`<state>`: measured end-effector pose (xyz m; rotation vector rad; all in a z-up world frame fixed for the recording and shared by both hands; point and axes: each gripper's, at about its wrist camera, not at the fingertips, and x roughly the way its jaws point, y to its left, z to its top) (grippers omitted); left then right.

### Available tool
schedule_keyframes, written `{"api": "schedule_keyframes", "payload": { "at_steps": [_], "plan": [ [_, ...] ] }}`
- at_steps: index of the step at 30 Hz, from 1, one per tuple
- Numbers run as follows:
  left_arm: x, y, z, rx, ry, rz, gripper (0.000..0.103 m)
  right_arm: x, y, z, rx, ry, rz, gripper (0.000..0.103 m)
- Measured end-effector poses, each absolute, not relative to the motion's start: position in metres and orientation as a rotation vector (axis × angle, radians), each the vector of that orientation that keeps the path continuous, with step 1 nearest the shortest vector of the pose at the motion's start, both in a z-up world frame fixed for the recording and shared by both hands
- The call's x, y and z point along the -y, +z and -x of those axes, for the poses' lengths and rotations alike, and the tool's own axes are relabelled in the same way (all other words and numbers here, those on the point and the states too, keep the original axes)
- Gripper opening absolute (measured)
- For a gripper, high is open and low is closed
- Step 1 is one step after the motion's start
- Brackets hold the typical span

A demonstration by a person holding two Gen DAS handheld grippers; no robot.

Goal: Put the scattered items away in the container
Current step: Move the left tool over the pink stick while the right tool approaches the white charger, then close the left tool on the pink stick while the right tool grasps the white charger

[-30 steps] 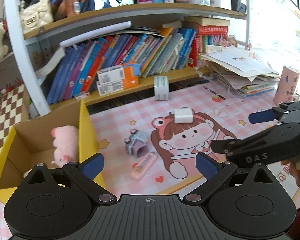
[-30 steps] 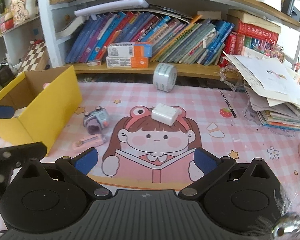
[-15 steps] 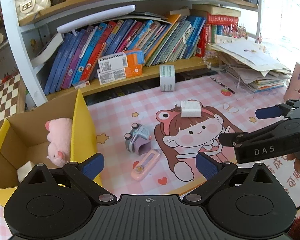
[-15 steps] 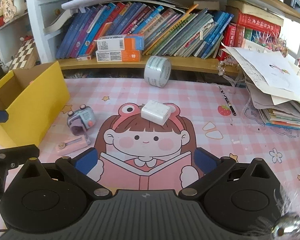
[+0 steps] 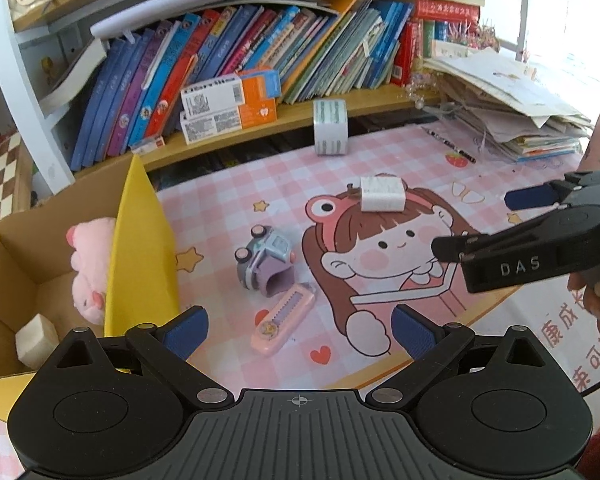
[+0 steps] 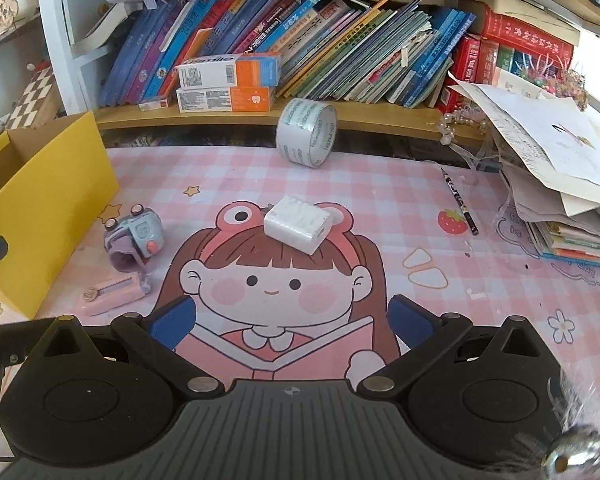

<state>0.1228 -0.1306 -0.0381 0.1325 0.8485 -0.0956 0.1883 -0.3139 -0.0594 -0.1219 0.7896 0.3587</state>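
On the left stands a yellow cardboard box [image 5: 140, 240] [image 6: 48, 208] holding a pink plush toy [image 5: 90, 268] and a pale block [image 5: 36, 340]. A purple toy watch [image 5: 266, 260] [image 6: 136, 238], a pink utility knife [image 5: 284, 320] [image 6: 112, 294] and a white charger [image 5: 381, 194] [image 6: 298, 224] lie on the pink cartoon mat [image 6: 380, 200]. A tape roll [image 5: 331, 127] [image 6: 306, 132] stands on edge near the shelf. My left gripper [image 5: 298, 332] hangs open above the knife. My right gripper [image 6: 292, 320] is open, short of the charger, and shows at the right of the left wrist view [image 5: 516, 216].
A low bookshelf [image 6: 360, 118] packed with books and orange boxes [image 6: 228, 84] runs along the back. A pile of papers and books [image 6: 560, 184] fills the right side, with a pencil [image 6: 458, 200] beside it. A hand [image 5: 596, 292] holds the right gripper.
Both grippers have moved forward and lower over the mat, so the charger, watch and knife appear closer. Both stay open and empty.
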Motion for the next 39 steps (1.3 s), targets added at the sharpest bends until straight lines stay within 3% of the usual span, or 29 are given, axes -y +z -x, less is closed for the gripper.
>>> {"api": "schedule_keyframes", "payload": {
  "at_steps": [15, 18, 22, 26, 36, 39],
  "plan": [
    [0.128, -0.06, -0.144, -0.899, -0.105, -0.123, 0.098, 0.303, -0.071, -0.233, -0.784, 0.388, 0.129, 0.103],
    [0.127, -0.064, -0.149, -0.902, -0.109, -0.116, 0.091, 0.299, -0.076, -0.241, -0.787, 0.397, 0.137, 0.103],
    [0.127, -0.072, -0.157, -0.911, -0.104, -0.118, 0.071, 0.295, -0.083, -0.253, -0.79, 0.408, 0.146, 0.103],
    [0.126, -0.083, -0.168, -0.928, -0.097, -0.104, 0.058, 0.29, -0.088, -0.264, -0.789, 0.414, 0.157, 0.101],
    [0.12, -0.102, -0.181, -0.974, -0.057, -0.109, 0.057, 0.278, -0.103, -0.282, -0.807, 0.429, 0.175, 0.101],
    [0.118, -0.105, -0.181, -0.989, -0.061, -0.09, 0.048, 0.274, -0.105, -0.286, -0.806, 0.432, 0.176, 0.101]
  ]
}}
